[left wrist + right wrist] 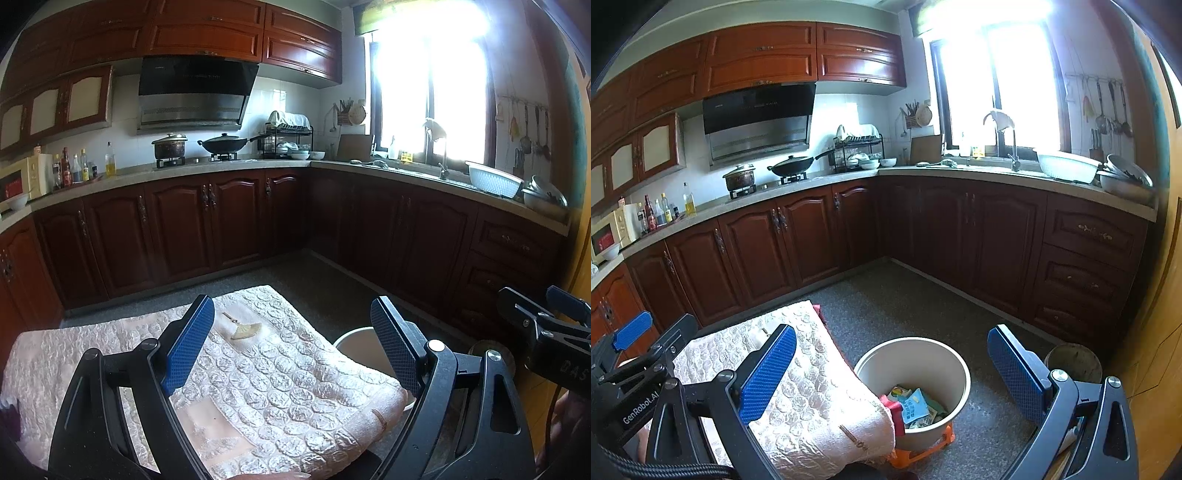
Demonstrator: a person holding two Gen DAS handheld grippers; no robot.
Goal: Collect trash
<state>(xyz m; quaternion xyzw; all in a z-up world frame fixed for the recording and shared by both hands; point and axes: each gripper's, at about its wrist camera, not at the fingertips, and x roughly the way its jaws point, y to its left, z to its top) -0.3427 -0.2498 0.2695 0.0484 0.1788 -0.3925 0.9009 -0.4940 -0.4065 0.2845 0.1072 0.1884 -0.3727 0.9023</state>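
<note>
Kitchen, wood cabinets: cloth-covered surface (280, 387) nearly bare, one small fan-shaped scrap (245, 331) left. Bin (955, 363) beside it on floor already holds wrappers (916, 404). Left gripper (295, 350) and right gripper (897, 376): fingers wide apart, empty.

My left gripper (291, 343) and right gripper (892, 373) carry blue pads with a fine dotted texture on black frames. The cloth (280, 387) over the bench is pale pink with a raised pattern of rounds. The bin (945, 354) is cream, holding blue and yellow packets (916, 406), on a speckled grey floor (908, 299) before red-brown cabinets (809, 240).
</note>
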